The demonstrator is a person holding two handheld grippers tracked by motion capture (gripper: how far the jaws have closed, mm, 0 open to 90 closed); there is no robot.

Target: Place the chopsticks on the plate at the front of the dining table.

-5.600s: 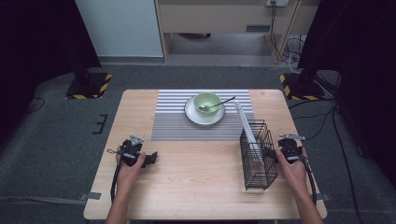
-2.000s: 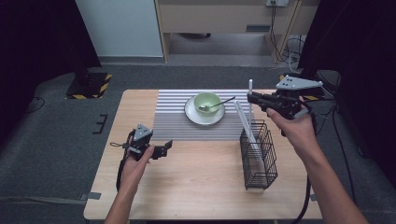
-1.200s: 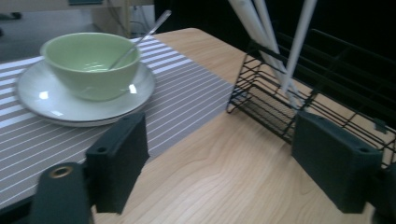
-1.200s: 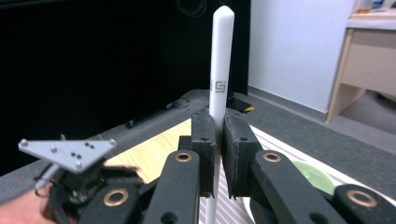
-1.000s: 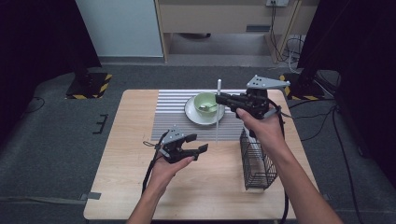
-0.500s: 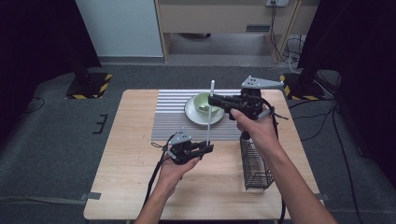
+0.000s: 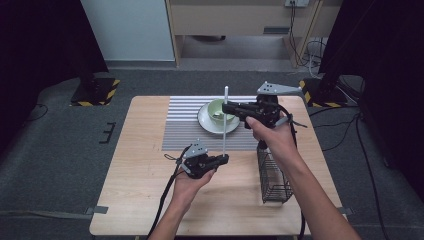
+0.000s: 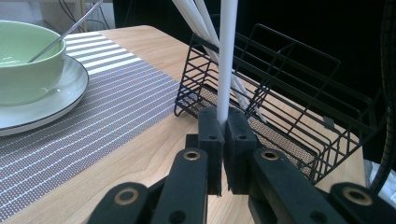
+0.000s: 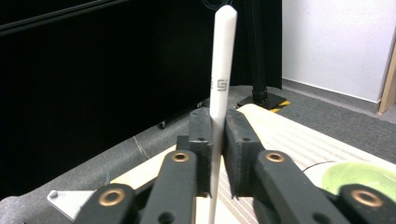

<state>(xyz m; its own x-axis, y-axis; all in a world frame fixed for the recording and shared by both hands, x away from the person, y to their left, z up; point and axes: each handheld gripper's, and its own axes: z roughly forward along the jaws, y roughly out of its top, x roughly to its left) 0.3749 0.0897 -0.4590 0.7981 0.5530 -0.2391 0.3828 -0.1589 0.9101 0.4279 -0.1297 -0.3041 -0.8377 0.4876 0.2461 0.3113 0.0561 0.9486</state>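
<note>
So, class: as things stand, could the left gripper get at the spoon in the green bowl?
Probably not right away. The left gripper is shut on the lower end of the white chopstick, which the right gripper also clamps higher up. The spoon itself lies uncovered in the green bowl; the jaws just aren't free.

The high view looks forward and down from above the person's side, taking in the whole bench (image 7: pixel 150 200) from some way off. The left gripper view sits low and close behind its claw (image 8: pixel 223 126), facing the wire basket (image 8: pixel 289 93) and green bowl (image 8: pixel 28 56). The right gripper view looks along its claw (image 9: pixel 217 135) toward the dark room edge; all three share the white chopstick (image 7: pixel 225 120).
</note>
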